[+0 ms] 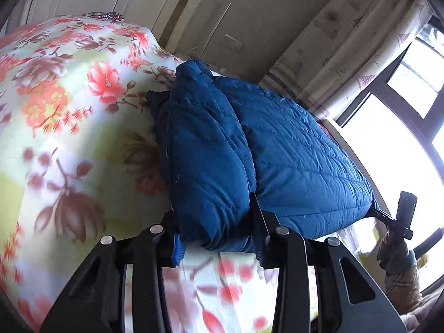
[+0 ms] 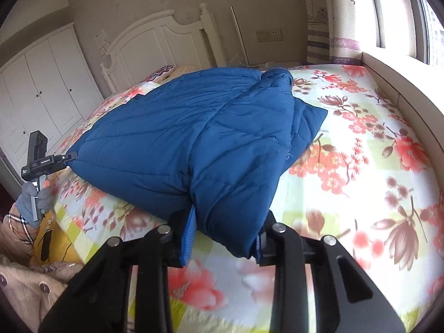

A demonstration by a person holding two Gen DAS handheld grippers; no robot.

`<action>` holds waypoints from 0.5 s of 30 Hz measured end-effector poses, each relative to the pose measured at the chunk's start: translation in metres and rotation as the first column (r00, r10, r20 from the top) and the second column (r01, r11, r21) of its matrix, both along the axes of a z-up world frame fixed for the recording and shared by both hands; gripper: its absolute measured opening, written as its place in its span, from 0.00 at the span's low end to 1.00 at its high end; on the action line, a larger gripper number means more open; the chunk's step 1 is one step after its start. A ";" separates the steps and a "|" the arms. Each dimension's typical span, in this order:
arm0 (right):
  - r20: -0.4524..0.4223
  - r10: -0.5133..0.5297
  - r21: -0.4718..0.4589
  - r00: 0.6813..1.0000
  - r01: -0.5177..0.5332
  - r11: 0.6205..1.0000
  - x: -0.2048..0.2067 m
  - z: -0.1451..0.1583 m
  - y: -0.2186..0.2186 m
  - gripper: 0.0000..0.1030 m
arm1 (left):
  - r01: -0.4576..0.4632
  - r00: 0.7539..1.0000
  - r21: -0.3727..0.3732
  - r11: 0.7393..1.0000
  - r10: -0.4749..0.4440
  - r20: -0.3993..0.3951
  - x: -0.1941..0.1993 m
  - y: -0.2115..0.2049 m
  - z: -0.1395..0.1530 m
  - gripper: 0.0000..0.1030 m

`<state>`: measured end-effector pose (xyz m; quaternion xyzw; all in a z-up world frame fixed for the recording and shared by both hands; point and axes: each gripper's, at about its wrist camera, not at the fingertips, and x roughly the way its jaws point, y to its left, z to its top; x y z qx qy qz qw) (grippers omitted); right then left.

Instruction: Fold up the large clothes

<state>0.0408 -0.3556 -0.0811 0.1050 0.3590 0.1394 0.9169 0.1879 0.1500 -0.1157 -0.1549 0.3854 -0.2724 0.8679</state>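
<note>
A blue quilted padded jacket (image 1: 291,161) lies folded over on the floral bed sheet (image 1: 69,111). My left gripper (image 1: 219,238) is shut on a thick folded corner of the jacket, which bulges between its blue pads. My right gripper (image 2: 224,236) is shut on the other near corner of the jacket (image 2: 180,138), with a folded sleeve lying along its right side. Each gripper also shows in the other's view at the jacket's far corner: the right gripper (image 1: 380,212) and the left gripper (image 2: 70,156).
A white headboard (image 2: 166,41) and white wardrobe (image 2: 41,83) stand behind the bed. A window with curtain (image 1: 347,41) and a ledge (image 2: 402,83) run along one side. A gloved hand (image 2: 33,197) and beige clothing (image 2: 27,285) are at the bed's near edge.
</note>
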 end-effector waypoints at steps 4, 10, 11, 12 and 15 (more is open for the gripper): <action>-0.004 0.038 0.027 0.999 -0.038 0.999 -0.051 -0.005 -0.001 0.32 | 0.008 1.000 -0.024 1.000 -0.008 -0.026 -0.058 0.011 -0.008 0.34; -0.026 0.017 0.011 1.000 -0.017 1.000 -0.086 -0.008 -0.007 0.60 | -0.079 0.996 -0.058 0.995 0.077 -0.041 -0.091 0.030 -0.017 0.55; -0.024 -0.003 0.008 1.000 0.003 1.000 -0.088 -0.003 -0.011 0.61 | -0.104 0.994 -0.061 0.993 0.103 -0.028 -0.093 0.035 -0.011 0.55; 0.003 -0.038 0.008 0.999 0.038 0.999 -0.093 0.009 -0.018 0.66 | -0.141 0.990 -0.066 0.988 0.142 0.015 -0.099 0.044 0.002 0.64; 0.154 -0.147 -0.028 0.977 0.153 0.988 -0.105 0.053 -0.030 0.73 | -0.265 0.934 -0.060 0.962 0.272 0.231 -0.116 0.061 0.052 0.94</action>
